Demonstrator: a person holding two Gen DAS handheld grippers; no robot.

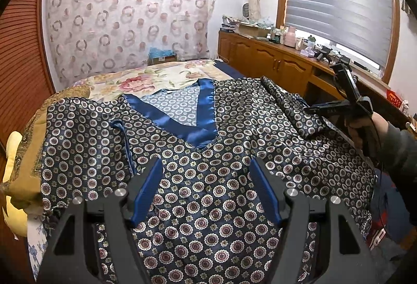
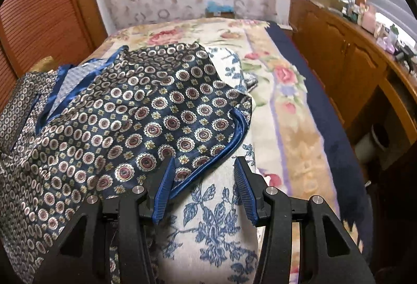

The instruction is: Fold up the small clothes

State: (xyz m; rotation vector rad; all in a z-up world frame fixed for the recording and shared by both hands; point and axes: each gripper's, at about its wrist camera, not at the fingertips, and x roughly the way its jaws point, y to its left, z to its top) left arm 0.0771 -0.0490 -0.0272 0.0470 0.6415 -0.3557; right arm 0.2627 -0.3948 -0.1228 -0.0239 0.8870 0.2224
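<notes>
Satin, navy with ringed medallions, made up the top we were folding; it lay spread on the bed with its blue V-neck ahead of our left claw. That claw hung over the middle of the garment with its jaws well apart and nothing between them, probably held clear so the cloth could settle flat. Off to its right, our right claw reached in over the folded-in sleeve.

From the right wrist view, the right claw also stood with its jaws apart and clamped nothing. The sleeve's blue-piped hem lay just ahead of its left finger, passing under that finger's tip, while a floral blue-and-white cushion showed between the 2 fingers. We judged the sleeve had been laid inward across the body on purpose, as 1 side of the fold, leaving the other side yet to do.
</notes>
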